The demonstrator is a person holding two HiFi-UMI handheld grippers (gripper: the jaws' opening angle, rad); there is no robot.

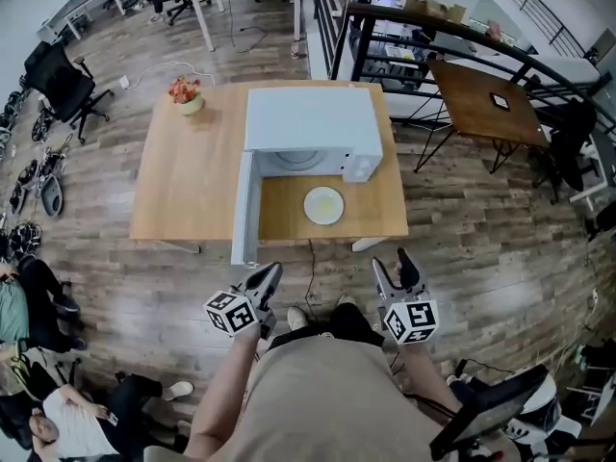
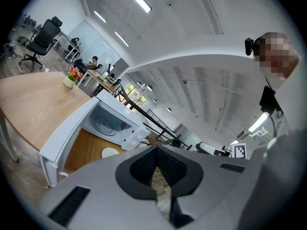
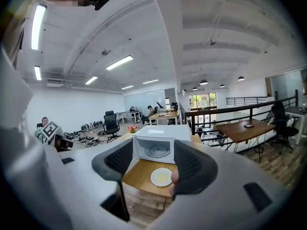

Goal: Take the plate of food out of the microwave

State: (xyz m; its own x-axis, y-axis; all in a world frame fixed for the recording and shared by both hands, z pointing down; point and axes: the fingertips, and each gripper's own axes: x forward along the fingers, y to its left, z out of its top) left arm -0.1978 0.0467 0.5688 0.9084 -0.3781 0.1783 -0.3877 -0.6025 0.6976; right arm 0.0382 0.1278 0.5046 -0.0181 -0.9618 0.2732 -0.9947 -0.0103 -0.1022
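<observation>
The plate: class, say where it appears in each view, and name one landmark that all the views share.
Head view: the plate is at centre, on the table, in front of the microwave.
Left gripper view: lower left, below the microwave.
Right gripper view: lower centre, before the microwave.
Shared landmark: the open microwave.

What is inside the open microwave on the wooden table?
Only the round turntable shows inside the microwave; the plate lies outside, on the table in front. In the head view the roof covers most of the cavity.
</observation>
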